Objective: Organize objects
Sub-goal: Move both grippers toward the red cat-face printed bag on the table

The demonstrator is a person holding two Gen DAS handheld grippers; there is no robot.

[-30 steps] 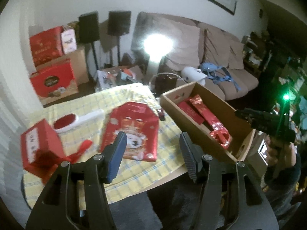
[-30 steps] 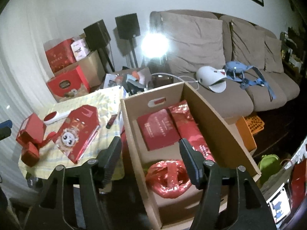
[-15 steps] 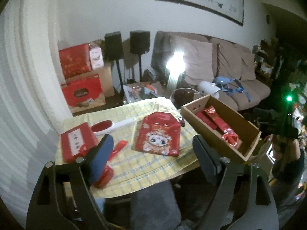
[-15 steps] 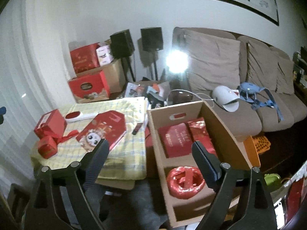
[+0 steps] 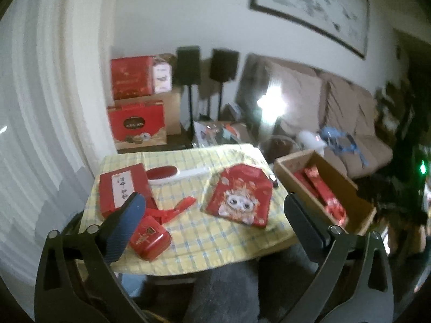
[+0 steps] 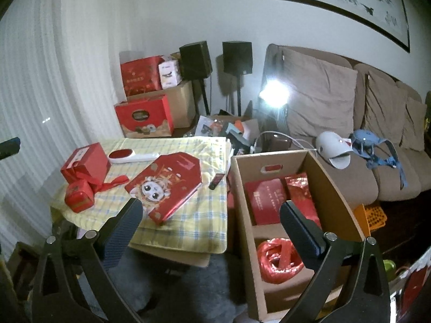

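You hold both the left gripper (image 5: 212, 210) and right gripper (image 6: 208, 215) with jaws wide apart and empty, the lion-print red packet (image 6: 164, 185) lying flat mid-frame on the checked surface (image 6: 199, 226), left of the cardboard box (image 6: 336, 202).

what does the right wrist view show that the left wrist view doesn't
Only the right wrist view shows the red coil in the near end of the cardboard box, the orange basket beside the sofa, and the box's handle cutout.

Only the left wrist view shows a green light at far right.

Both show the yellow checked table, the red cartoon-face packet, the ribboned red box, the small red tin and open, empty tongs.
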